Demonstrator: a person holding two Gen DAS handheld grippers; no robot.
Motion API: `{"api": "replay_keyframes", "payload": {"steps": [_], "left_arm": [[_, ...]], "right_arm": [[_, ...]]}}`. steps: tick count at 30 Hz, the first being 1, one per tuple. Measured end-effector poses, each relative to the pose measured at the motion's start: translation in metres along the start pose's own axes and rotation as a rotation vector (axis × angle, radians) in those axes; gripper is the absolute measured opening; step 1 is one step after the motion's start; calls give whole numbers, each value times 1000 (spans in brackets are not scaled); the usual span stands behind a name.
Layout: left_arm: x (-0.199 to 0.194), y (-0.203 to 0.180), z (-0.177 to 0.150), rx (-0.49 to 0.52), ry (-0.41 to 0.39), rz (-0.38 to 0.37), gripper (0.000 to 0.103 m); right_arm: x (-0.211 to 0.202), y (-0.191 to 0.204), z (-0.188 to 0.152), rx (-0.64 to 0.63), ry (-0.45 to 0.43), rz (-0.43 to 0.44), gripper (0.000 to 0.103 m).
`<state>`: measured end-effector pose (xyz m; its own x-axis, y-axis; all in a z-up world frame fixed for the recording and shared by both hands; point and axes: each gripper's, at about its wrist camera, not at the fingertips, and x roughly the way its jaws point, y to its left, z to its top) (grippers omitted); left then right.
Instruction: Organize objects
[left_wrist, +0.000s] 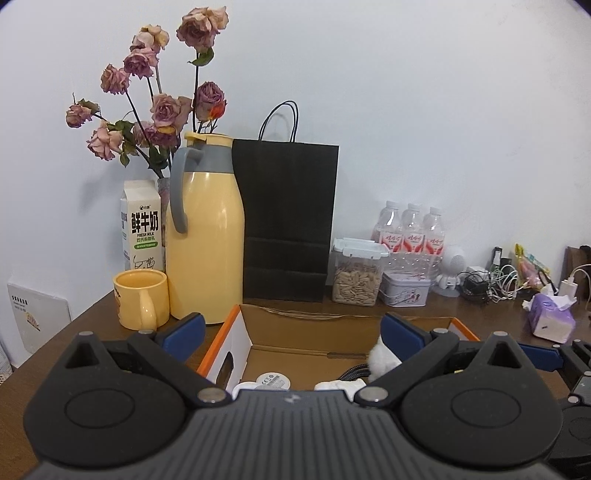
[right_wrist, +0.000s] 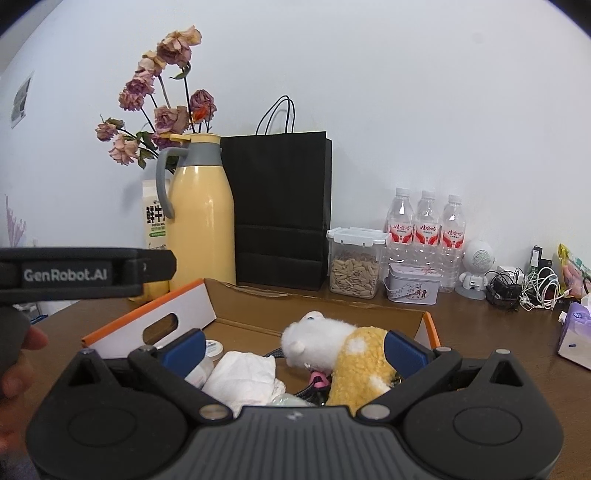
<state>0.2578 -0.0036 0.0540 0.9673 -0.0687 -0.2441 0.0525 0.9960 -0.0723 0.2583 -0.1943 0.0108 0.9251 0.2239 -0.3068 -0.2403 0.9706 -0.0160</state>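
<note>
An open cardboard box (right_wrist: 236, 306) with orange-edged white flaps sits on the brown table; it also shows in the left wrist view (left_wrist: 314, 332). Inside lie a white and yellow plush toy (right_wrist: 332, 343), a crumpled white cloth (right_wrist: 247, 376), a small round white tin (right_wrist: 214, 349) and a dark braided cord. My right gripper (right_wrist: 293, 350) is open, its blue pads (right_wrist: 404, 354) on either side of the box contents, holding nothing. My left gripper (left_wrist: 291, 332) is open and empty over the box's near left part; its body also shows in the right wrist view (right_wrist: 85, 273).
Along the wall stand a yellow thermos jug (left_wrist: 205, 236), yellow mug (left_wrist: 142, 299), milk carton (left_wrist: 142, 229), dried roses (left_wrist: 162, 107), black paper bag (left_wrist: 288, 221), seed jar (left_wrist: 356, 273), small tin (left_wrist: 404, 290), three water bottles (left_wrist: 410, 232), a white robot figure, cables and a tissue pack (left_wrist: 550, 317).
</note>
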Motion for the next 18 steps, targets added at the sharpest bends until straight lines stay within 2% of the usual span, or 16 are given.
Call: {"api": "replay_keyframes", "payload": {"steps": [8,18], "left_arm": [[-25,8,-5,19,29,10,103],[-59,22,-22,63,112,59,103]], "right_arm": [[-29,1,-10,6,15,13,103],[-62,0,-34,10,89,3,103]]}}
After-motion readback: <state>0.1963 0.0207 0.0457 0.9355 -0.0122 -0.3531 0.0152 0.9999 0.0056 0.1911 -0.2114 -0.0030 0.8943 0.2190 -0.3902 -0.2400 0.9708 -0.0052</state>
